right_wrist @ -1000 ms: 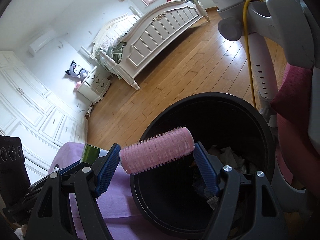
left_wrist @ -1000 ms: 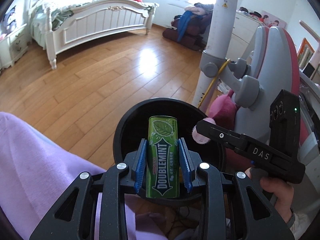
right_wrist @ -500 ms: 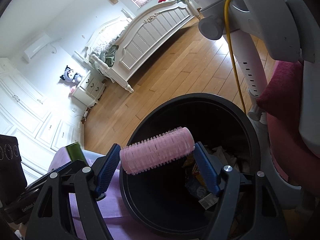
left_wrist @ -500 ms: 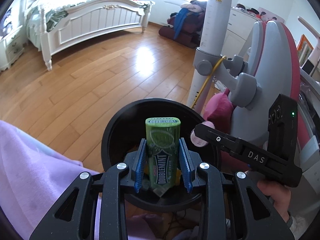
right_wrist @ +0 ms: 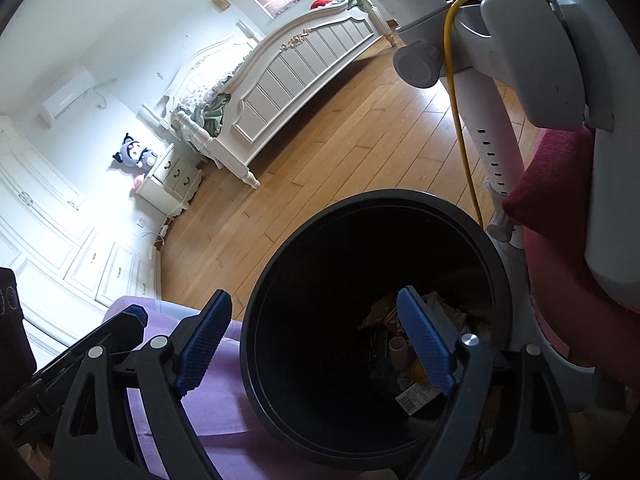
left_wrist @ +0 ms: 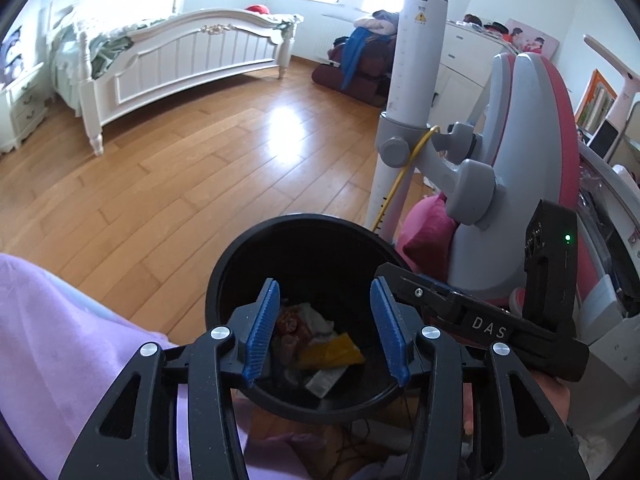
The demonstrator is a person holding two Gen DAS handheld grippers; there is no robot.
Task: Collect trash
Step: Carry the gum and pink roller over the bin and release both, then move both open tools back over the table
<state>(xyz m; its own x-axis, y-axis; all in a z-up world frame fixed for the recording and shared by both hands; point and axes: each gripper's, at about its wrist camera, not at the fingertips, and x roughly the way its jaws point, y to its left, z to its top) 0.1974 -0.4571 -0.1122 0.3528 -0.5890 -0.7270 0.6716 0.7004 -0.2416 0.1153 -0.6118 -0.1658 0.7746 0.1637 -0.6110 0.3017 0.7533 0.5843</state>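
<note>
A round black trash bin [left_wrist: 224, 264] stands on the wooden floor, with wrappers and paper [left_wrist: 320, 340] at its bottom. It also shows in the right wrist view [right_wrist: 256, 304], with litter [right_wrist: 400, 354] inside. My left gripper [left_wrist: 326, 334] is open and empty, directly over the bin's mouth. My right gripper [right_wrist: 316, 344] is open and empty, over the bin's left rim; it also shows at the right in the left wrist view [left_wrist: 400, 276]. The gum box and pink hair roller are not clearly visible.
A purple cloth [left_wrist: 60, 340] lies close to the bin on the left. A grey and pink chair [left_wrist: 520, 160] with a white post [left_wrist: 412, 92] stands right of the bin. A white bed [left_wrist: 180, 56] stands across the wooden floor [left_wrist: 160, 168].
Both grippers opened. The green Doublemint box left my left gripper and the pink hair roller left my right gripper; both are gone from the jaws, over the bin.
</note>
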